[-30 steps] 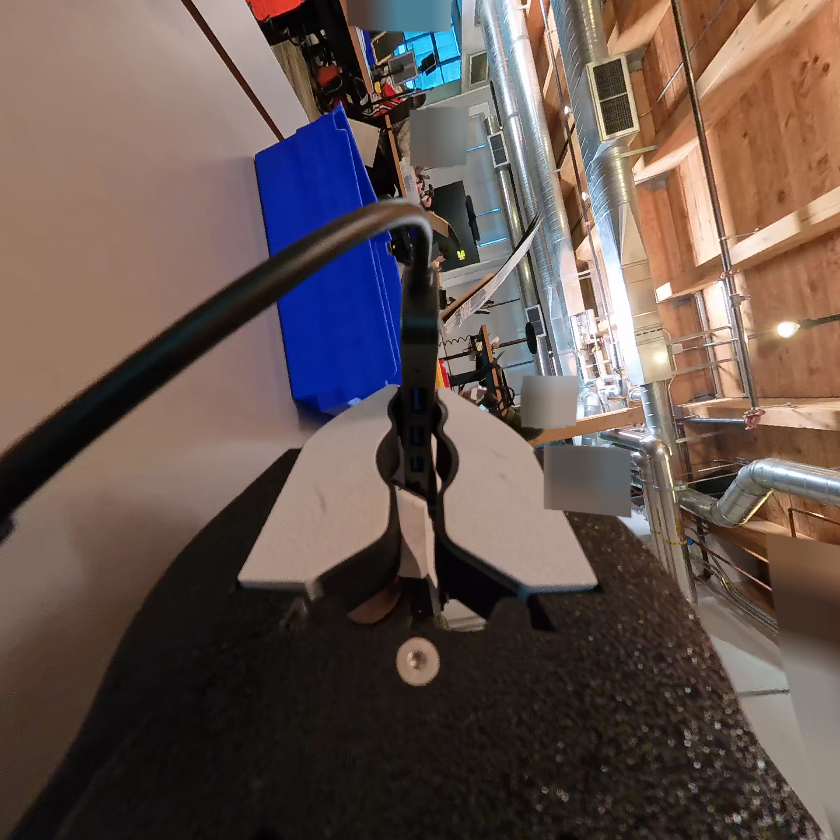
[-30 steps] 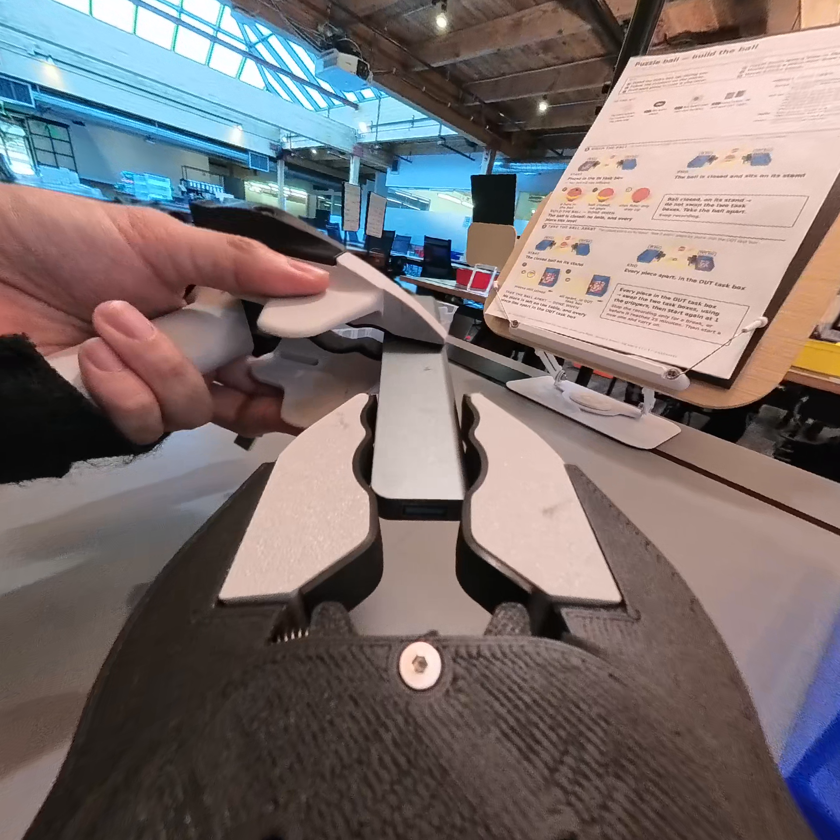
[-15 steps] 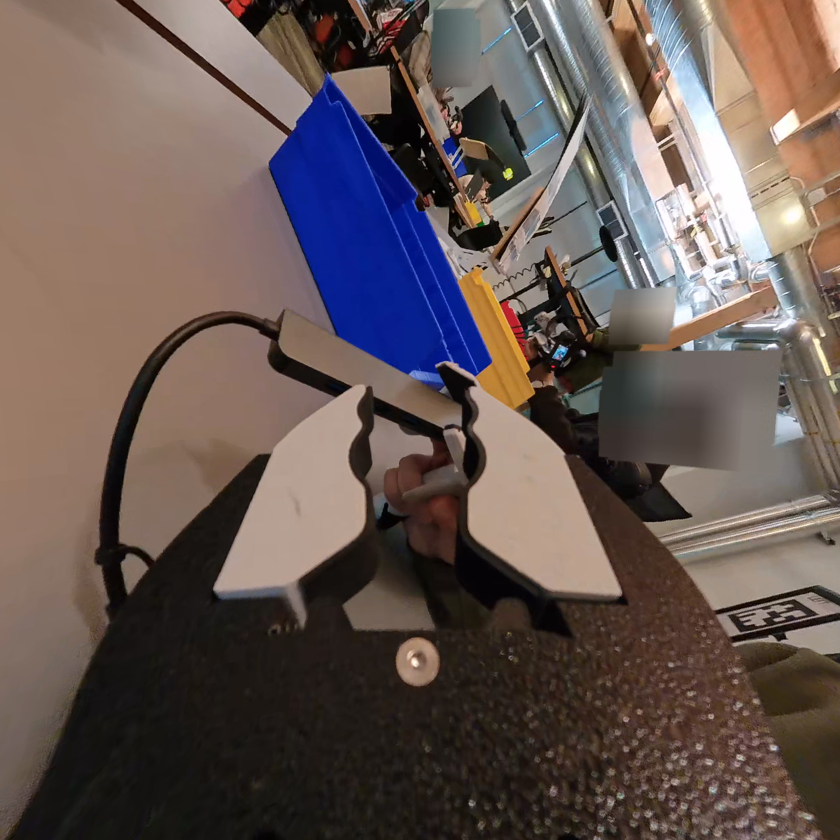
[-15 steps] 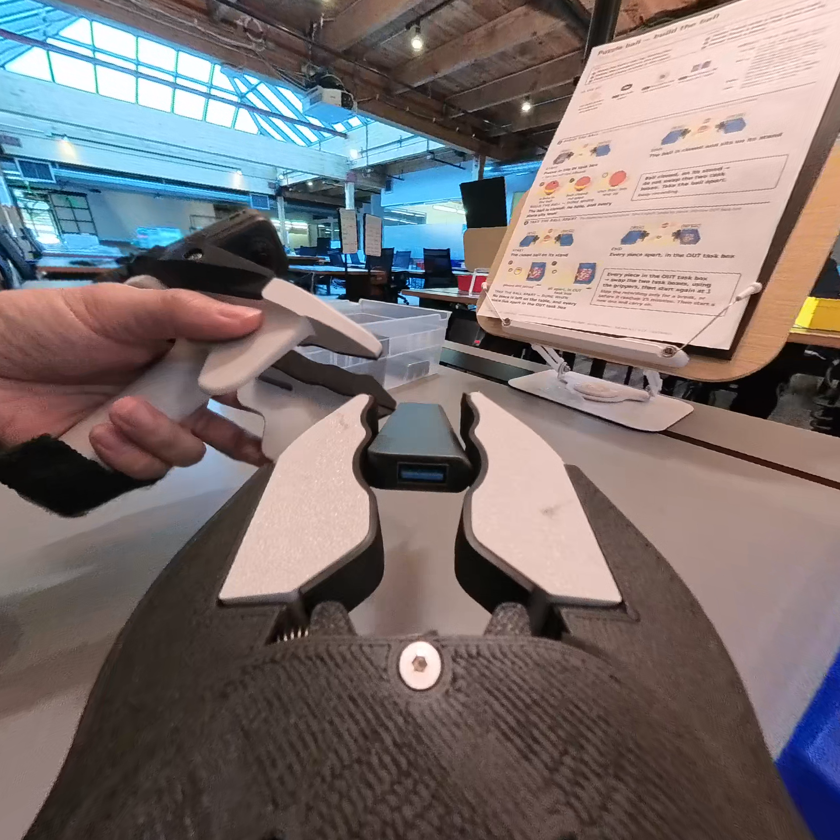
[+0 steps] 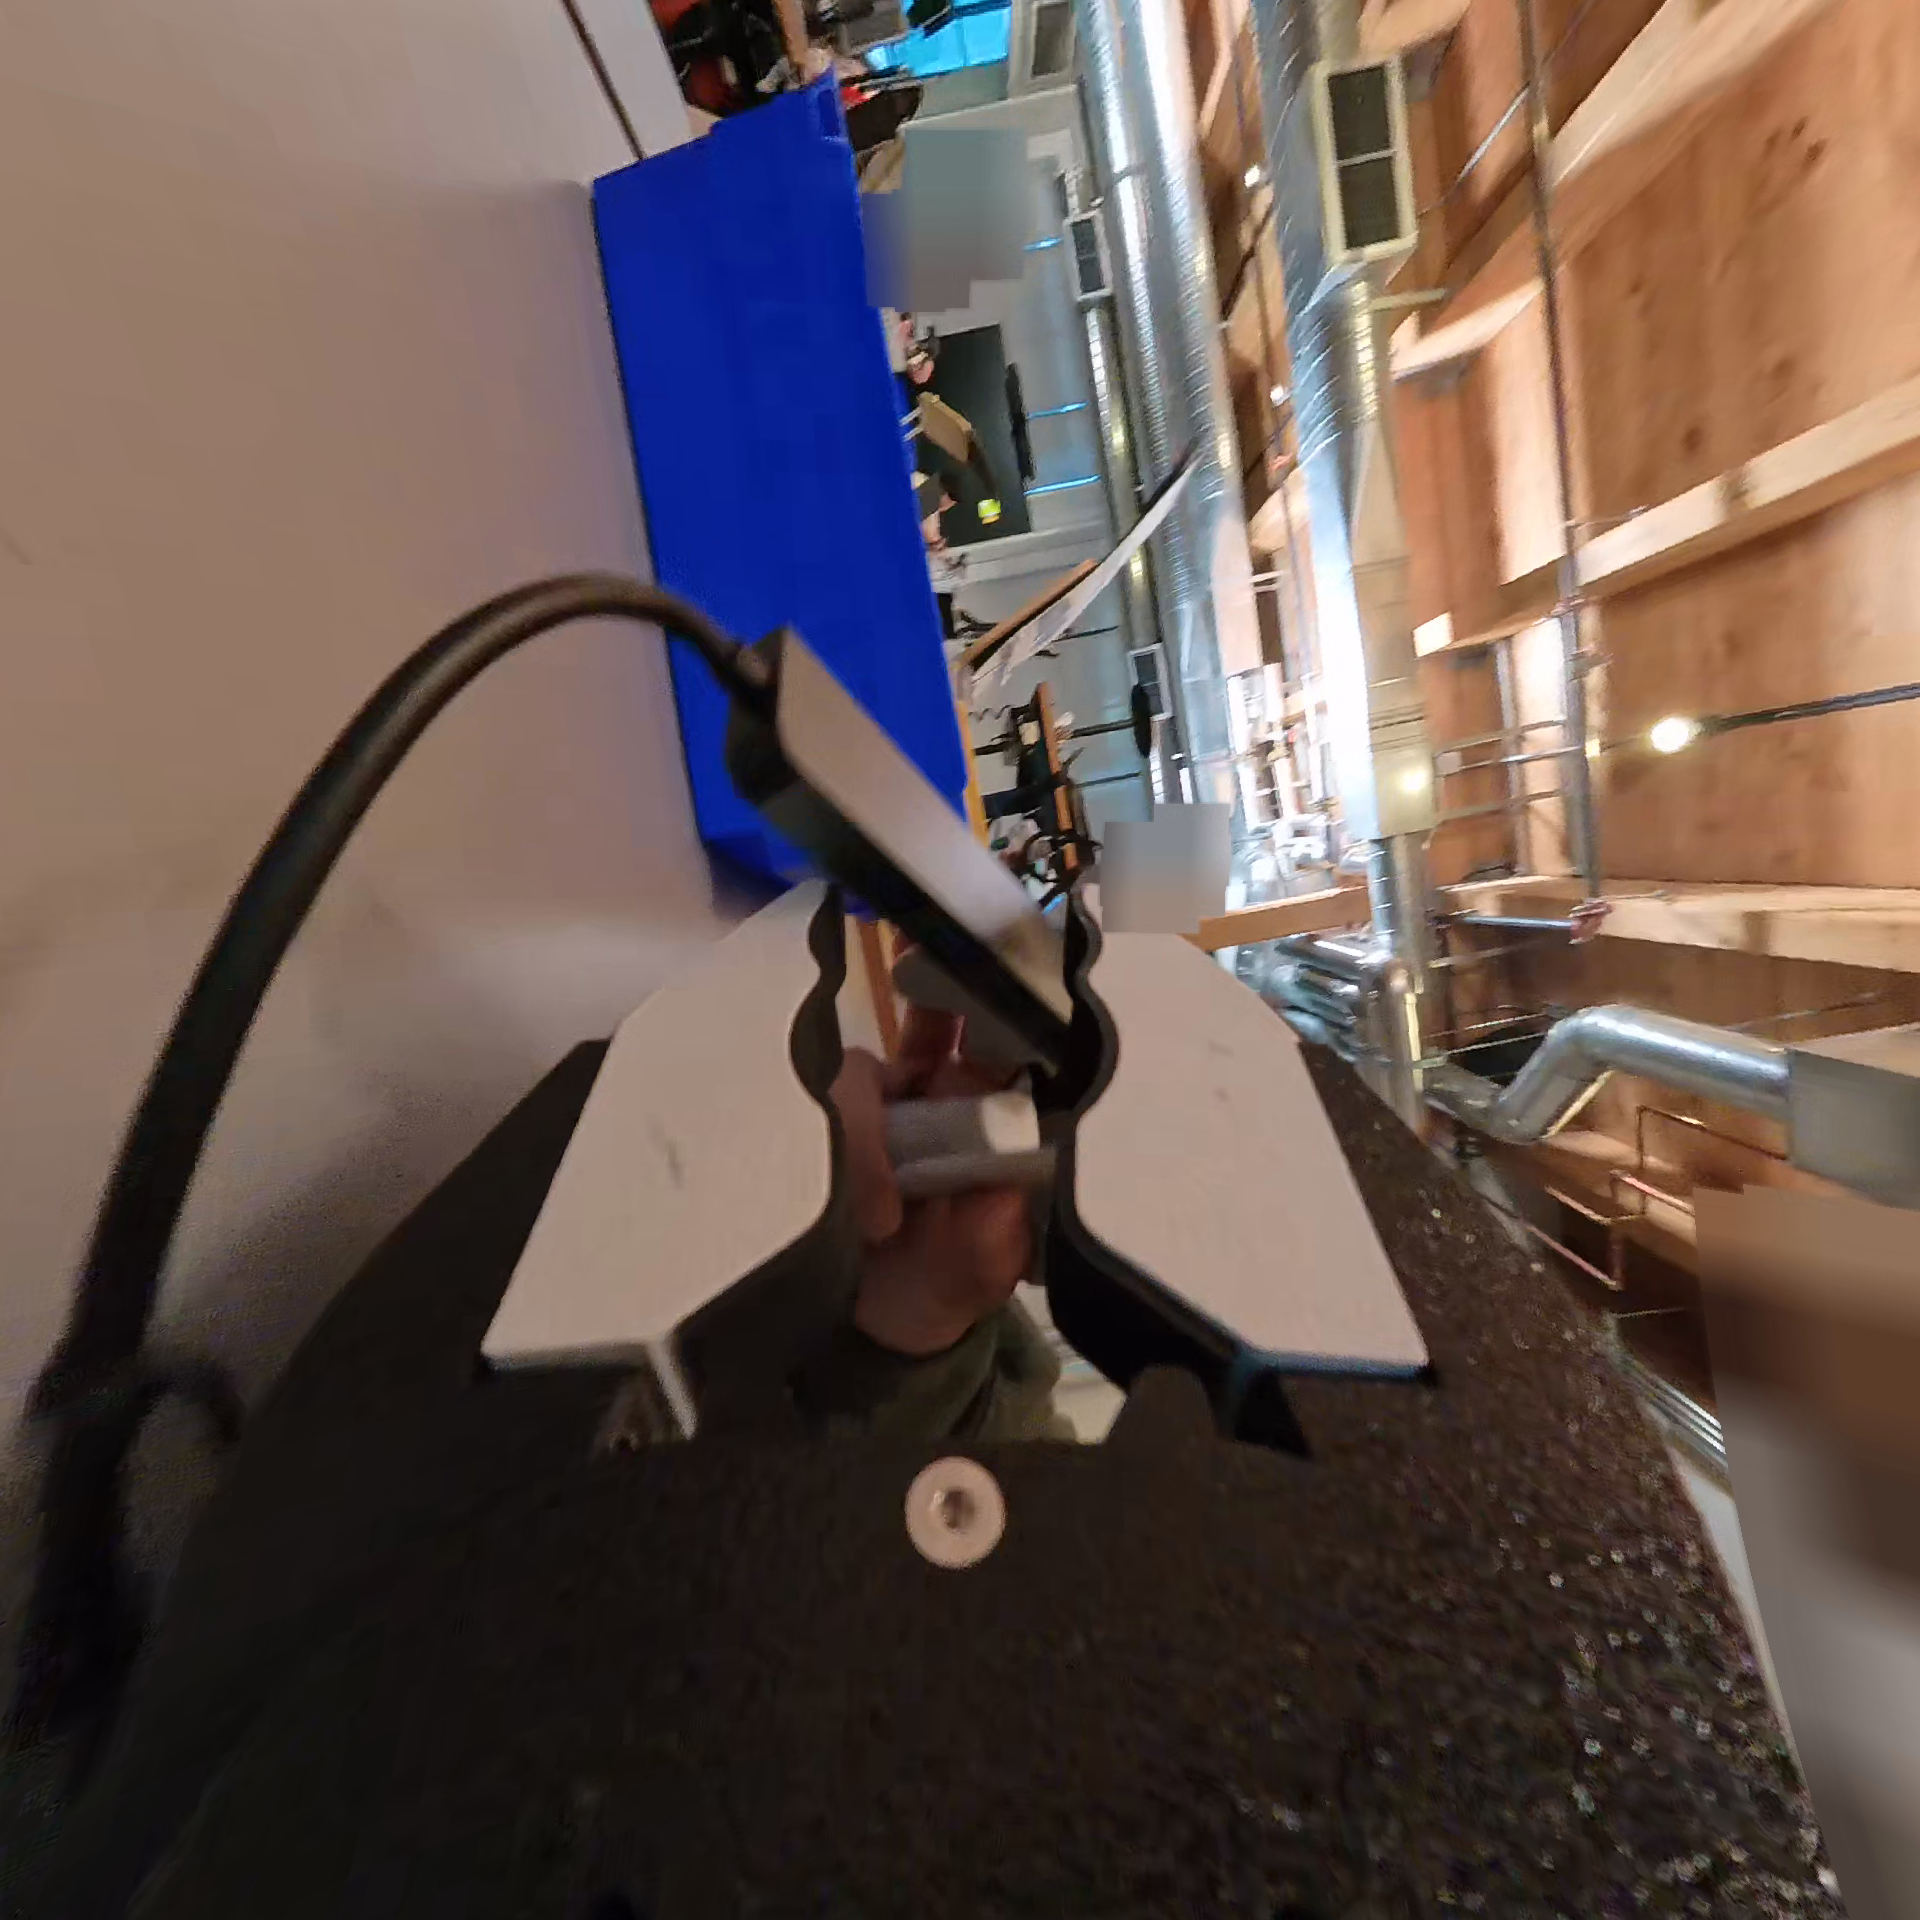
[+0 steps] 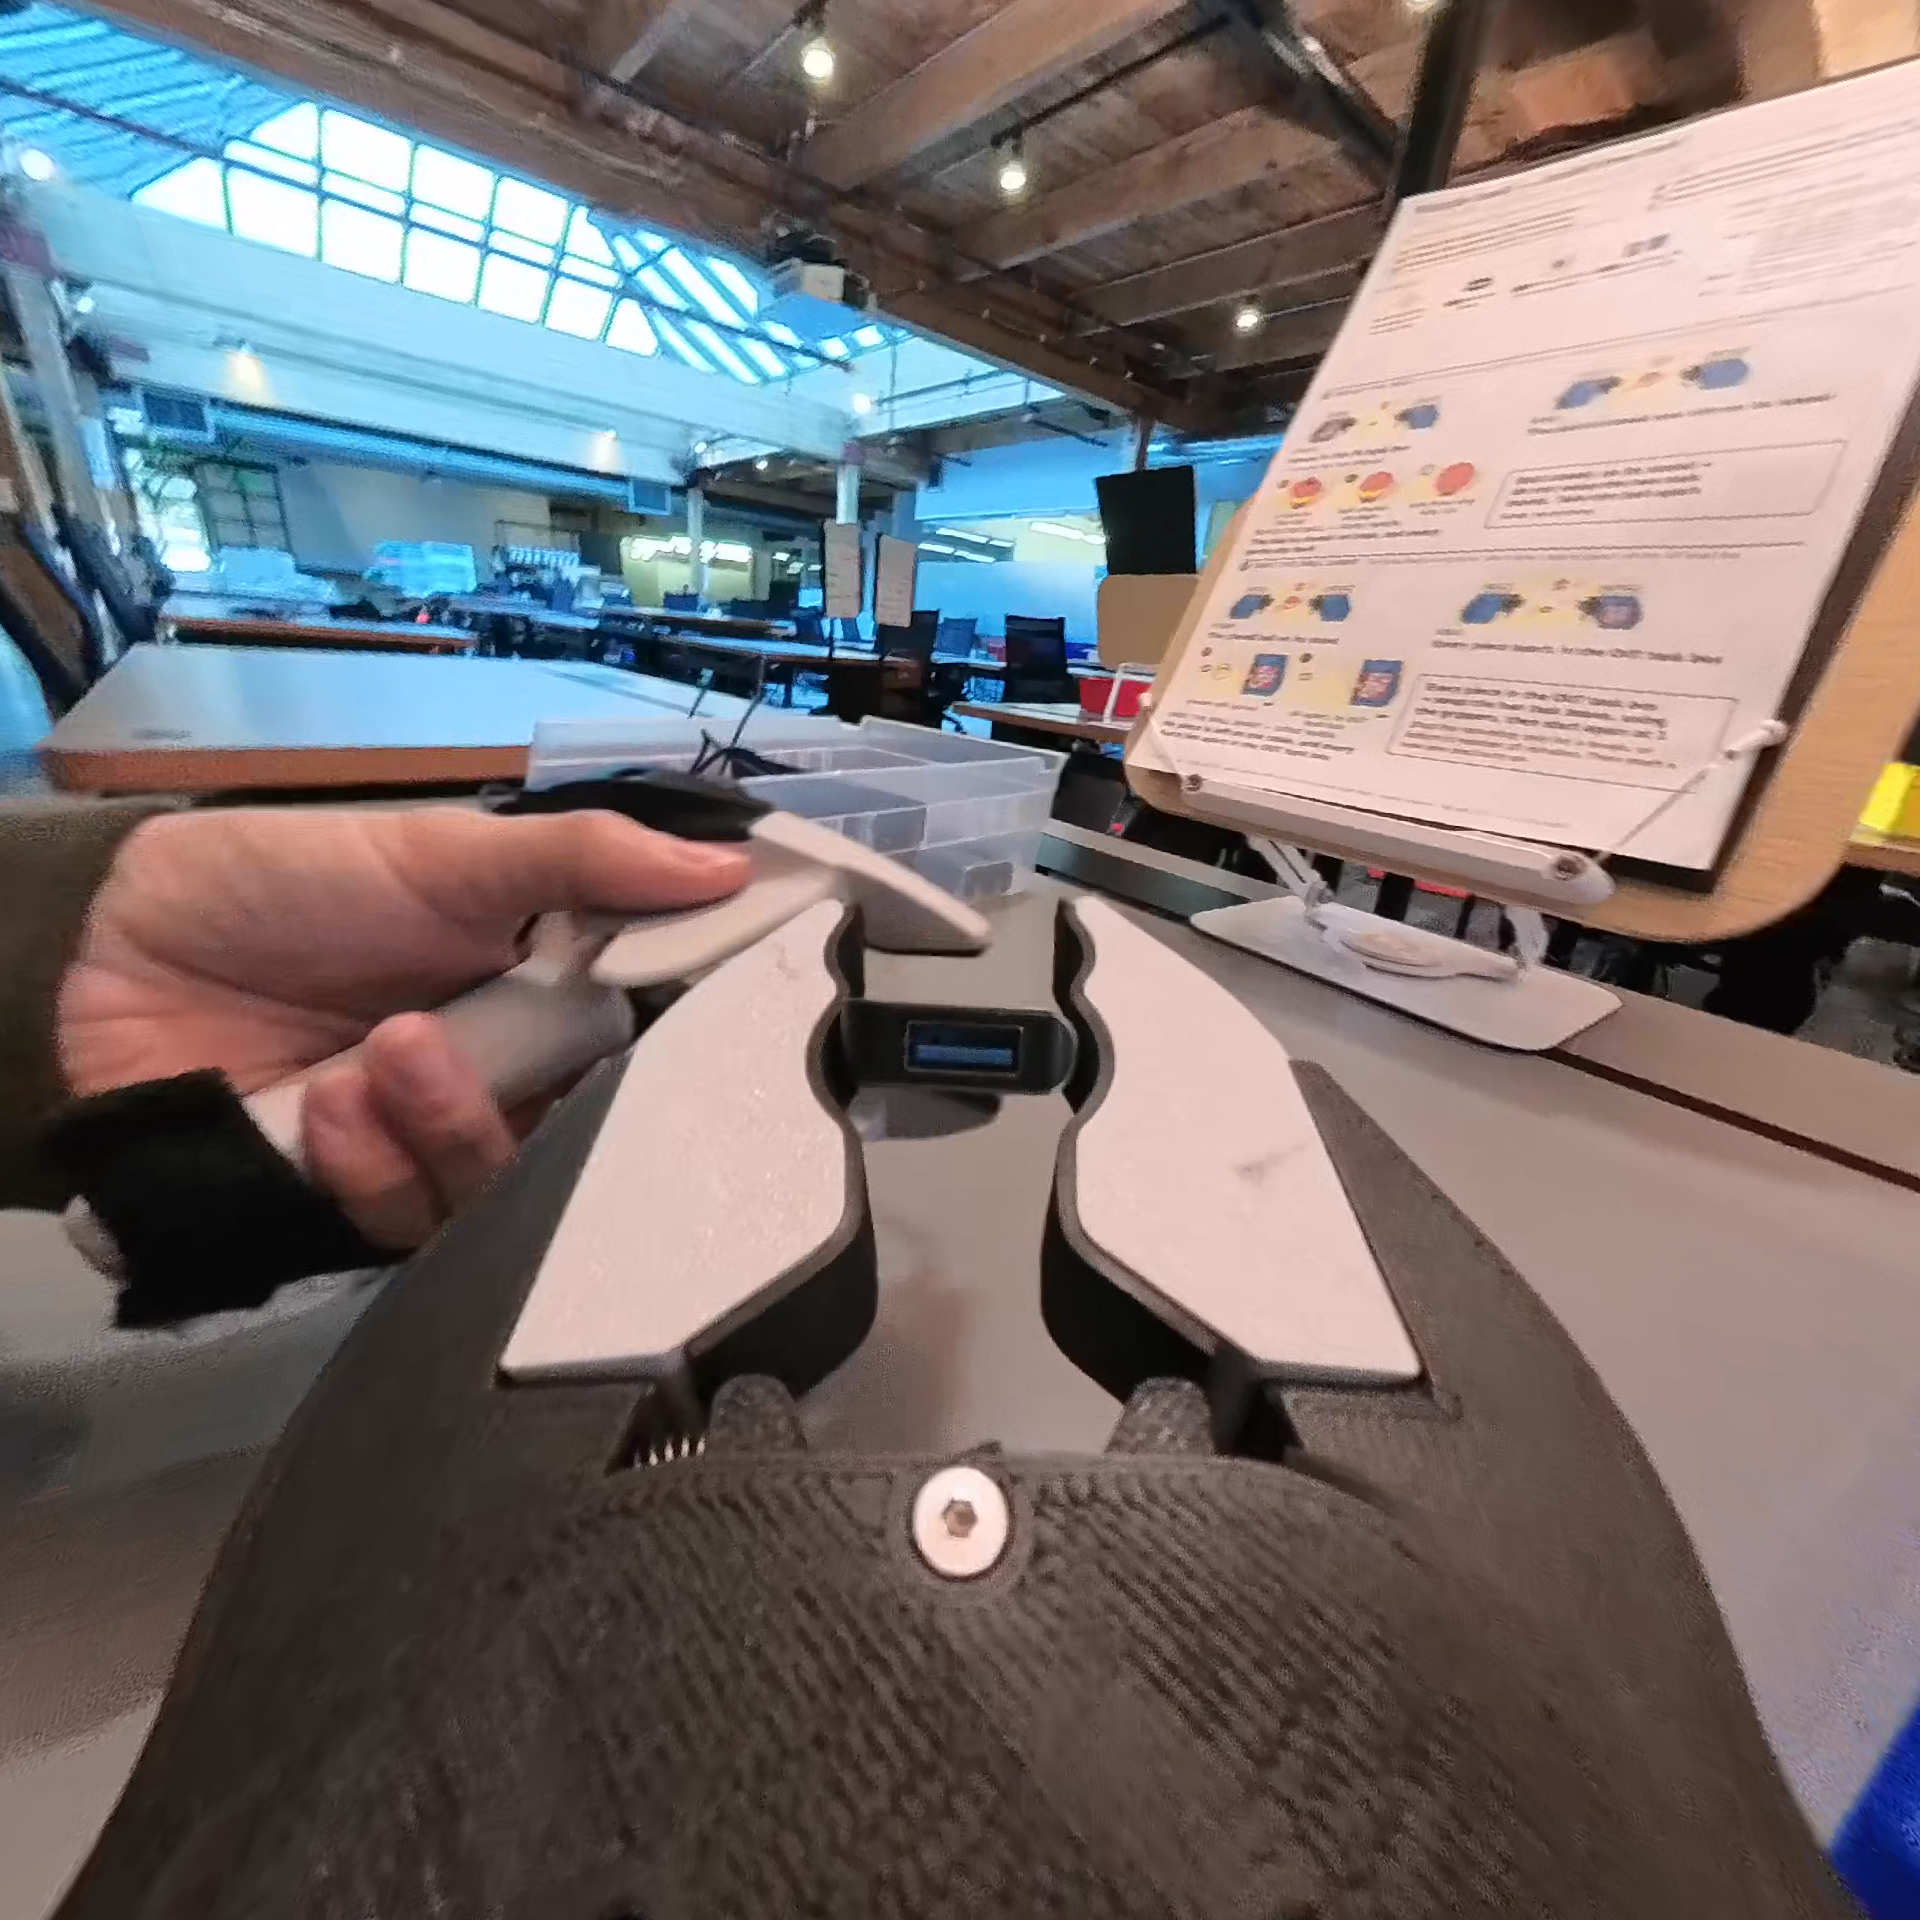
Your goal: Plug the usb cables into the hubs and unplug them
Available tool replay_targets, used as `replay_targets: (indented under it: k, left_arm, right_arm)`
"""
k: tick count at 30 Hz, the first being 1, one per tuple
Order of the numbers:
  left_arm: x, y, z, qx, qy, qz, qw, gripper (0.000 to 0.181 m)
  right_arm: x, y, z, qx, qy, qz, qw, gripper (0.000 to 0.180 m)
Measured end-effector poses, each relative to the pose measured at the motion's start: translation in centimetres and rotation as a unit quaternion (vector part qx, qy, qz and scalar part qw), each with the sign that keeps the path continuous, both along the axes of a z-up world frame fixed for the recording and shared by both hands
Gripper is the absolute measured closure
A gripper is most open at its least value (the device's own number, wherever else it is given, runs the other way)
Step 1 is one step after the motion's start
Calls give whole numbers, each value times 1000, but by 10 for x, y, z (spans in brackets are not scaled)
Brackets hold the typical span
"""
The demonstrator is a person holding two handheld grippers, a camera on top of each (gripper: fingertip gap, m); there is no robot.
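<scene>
A slim grey USB hub (image 5: 883,810) with a thick black cable (image 5: 260,883) runs slantwise across the left wrist view. My left gripper (image 5: 951,935) is open. The hub's near end lies between its tips, close against the right finger. Through the gap I see a hand (image 5: 935,1268) and the right gripper's grey fingers (image 5: 956,1143). In the right wrist view my right gripper (image 6: 956,935) is shut on the hub (image 6: 961,1044), whose blue port faces the camera. The left gripper (image 6: 831,894), held by a hand (image 6: 364,935), hovers just over the hub's far part.
A blue bin (image 5: 769,520) stands on the grey table (image 6: 1558,1247); its corner also shows at the lower right (image 6: 1881,1818). A wooden stand with an instruction sheet (image 6: 1558,571) is at the right. A clear plastic organiser box (image 6: 883,790) sits behind the grippers. Left and right tips are no more than a few centimetres apart.
One second ago my left gripper was shut on the hub; it has opened. The right gripper keeps hold and has tipped the hub so that its port end faces its camera.
</scene>
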State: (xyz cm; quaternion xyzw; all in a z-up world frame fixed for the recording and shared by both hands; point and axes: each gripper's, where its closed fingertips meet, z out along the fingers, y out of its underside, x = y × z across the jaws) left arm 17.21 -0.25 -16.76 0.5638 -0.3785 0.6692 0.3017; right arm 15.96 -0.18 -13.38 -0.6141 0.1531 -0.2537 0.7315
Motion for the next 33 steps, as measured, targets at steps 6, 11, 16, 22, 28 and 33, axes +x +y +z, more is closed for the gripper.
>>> replay_targets:
  k: [6,11,16,22,28,33]
  left_arm:
    - [8,0,25,-12,-45,25,999,168]
    - [5,1,39,58,-67,13,996,171]
    - [5,-1,41,70,-64,9,995,171]
    - [8,0,40,90,-64,16,994,171]
    - [9,-4,43,95,-103,10,990,166]
    - [11,3,38,139,-128,16,982,147]
  right_arm:
    - [2,2,-5,-35,-11,-22,999,144]
    - [1,7,-8,-46,-3,-5,999,144]
    - [2,9,-11,-54,7,-1,998,142]
    - [5,10,-14,-66,16,-11,998,143]
    - [6,3,-10,-50,4,-33,998,144]
    - [12,-5,-7,-21,32,-31,999,144]
